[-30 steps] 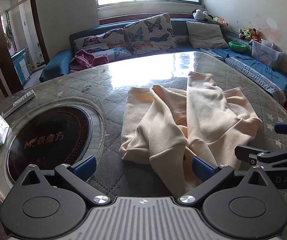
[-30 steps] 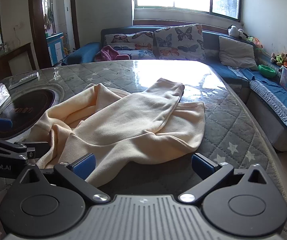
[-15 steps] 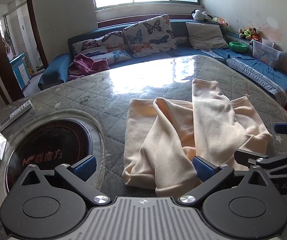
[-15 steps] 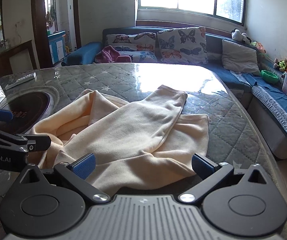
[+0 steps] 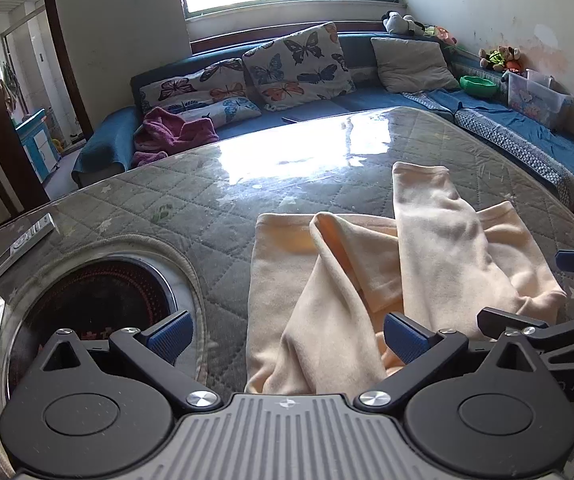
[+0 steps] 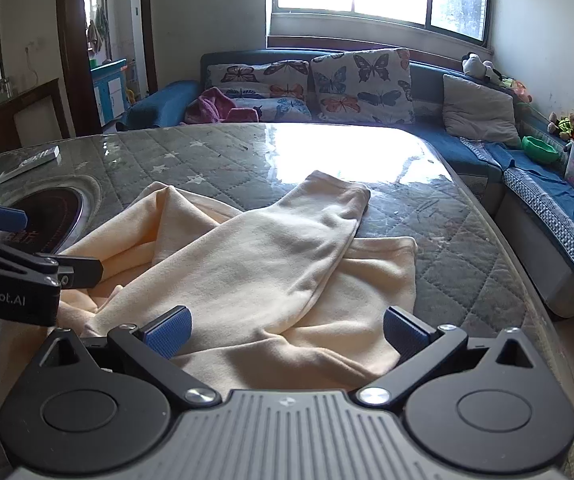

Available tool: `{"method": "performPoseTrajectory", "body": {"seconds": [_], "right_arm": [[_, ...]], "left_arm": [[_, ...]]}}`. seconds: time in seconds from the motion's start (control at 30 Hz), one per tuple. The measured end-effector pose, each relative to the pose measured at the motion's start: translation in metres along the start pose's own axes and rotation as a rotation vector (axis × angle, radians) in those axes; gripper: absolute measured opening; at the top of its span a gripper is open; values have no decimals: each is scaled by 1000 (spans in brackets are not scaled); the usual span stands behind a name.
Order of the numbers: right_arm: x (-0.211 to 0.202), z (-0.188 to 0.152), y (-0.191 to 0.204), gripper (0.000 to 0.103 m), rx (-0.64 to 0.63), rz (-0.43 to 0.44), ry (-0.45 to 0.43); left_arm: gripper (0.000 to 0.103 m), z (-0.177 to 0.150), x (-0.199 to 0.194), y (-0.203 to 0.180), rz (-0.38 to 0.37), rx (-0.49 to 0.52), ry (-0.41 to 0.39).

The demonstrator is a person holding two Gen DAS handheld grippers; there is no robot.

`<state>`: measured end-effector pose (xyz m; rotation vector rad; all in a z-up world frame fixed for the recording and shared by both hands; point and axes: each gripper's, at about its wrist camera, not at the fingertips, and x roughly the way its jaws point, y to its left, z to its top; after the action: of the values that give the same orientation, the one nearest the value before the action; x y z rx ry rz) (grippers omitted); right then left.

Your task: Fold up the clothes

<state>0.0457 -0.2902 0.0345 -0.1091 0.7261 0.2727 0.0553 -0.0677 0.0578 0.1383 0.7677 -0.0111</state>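
Your left gripper (image 5: pixel 285 338) and right gripper (image 6: pixel 285 334) both spread apart, empty, now drawn back from the cream garment (image 6: pixel 255 276), lying crumpled mid-frame on the quilted table (image 5: pixel 191 200)

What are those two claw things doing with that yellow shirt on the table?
A person is holding a gripper in each hand to fold clothes. The cream garment lies rumpled on the quilted table, sleeves crossed over its body. The left gripper and right gripper are both open near its closest edge, holding nothing. No neat fold is made yet.
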Motion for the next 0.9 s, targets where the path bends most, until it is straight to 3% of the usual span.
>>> {"method": "performPoseTrajectory", "body": {"seconds": [0.4, 0.67, 0.9], "right_arm": [[18, 12, -9, 103, -23, -2, 10], [34, 26, -19, 103, -16, 0, 20], [49, 42, -27, 94, -5, 16, 19]], "left_arm": [[101, 19, 24, 0, -34, 18, -10], [83, 27, 38, 1, -76, 37, 5], [49, 32, 48, 7, -166, 22, 20]]}}
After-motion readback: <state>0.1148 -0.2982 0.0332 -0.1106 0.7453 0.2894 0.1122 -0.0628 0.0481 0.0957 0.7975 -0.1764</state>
